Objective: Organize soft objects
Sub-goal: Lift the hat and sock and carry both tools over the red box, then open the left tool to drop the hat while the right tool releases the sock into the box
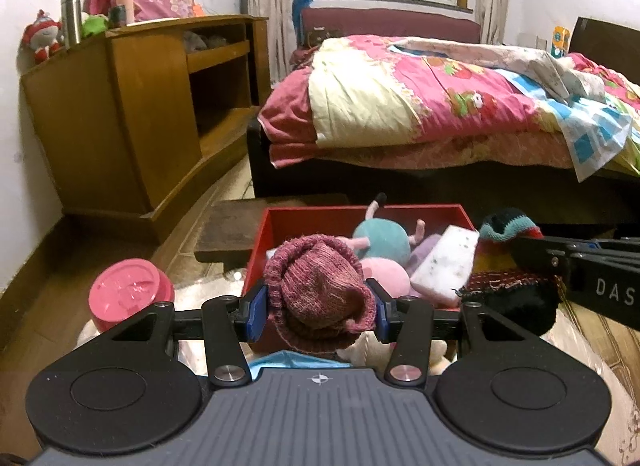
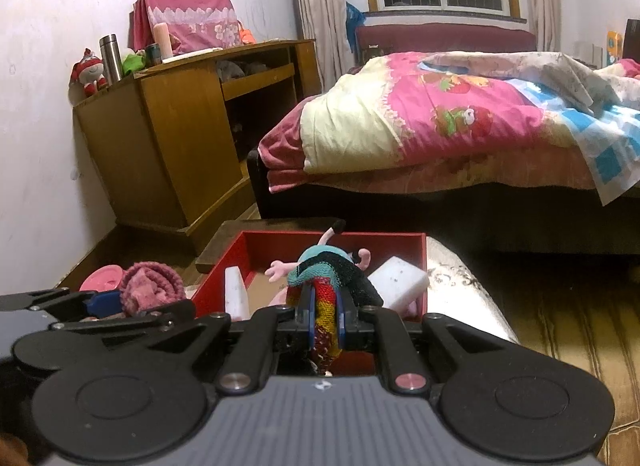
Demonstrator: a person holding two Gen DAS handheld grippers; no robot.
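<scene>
My left gripper (image 1: pixel 318 312) is shut on a rolled maroon knit sock (image 1: pixel 318 286) and holds it at the near left edge of the red box (image 1: pixel 276 225). My right gripper (image 2: pixel 325 318) is shut on a multicoloured striped knit sock (image 2: pixel 325 306) above the box's near edge (image 2: pixel 212 282). The striped sock also shows in the left wrist view (image 1: pixel 506 262), and the maroon sock in the right wrist view (image 2: pixel 150 286). Inside the box lie a teal-and-pink plush toy (image 1: pixel 382 242) and a white sponge block (image 1: pixel 444 262).
A pink round lid (image 1: pixel 128 294) lies left of the box. A dark wooden stool (image 1: pixel 236 225) stands behind it. A bed with a pink quilt (image 1: pixel 440 105) fills the right. A wooden cabinet (image 1: pixel 132 113) stands at the left wall. A pale cushion (image 2: pixel 464 286) lies under the box.
</scene>
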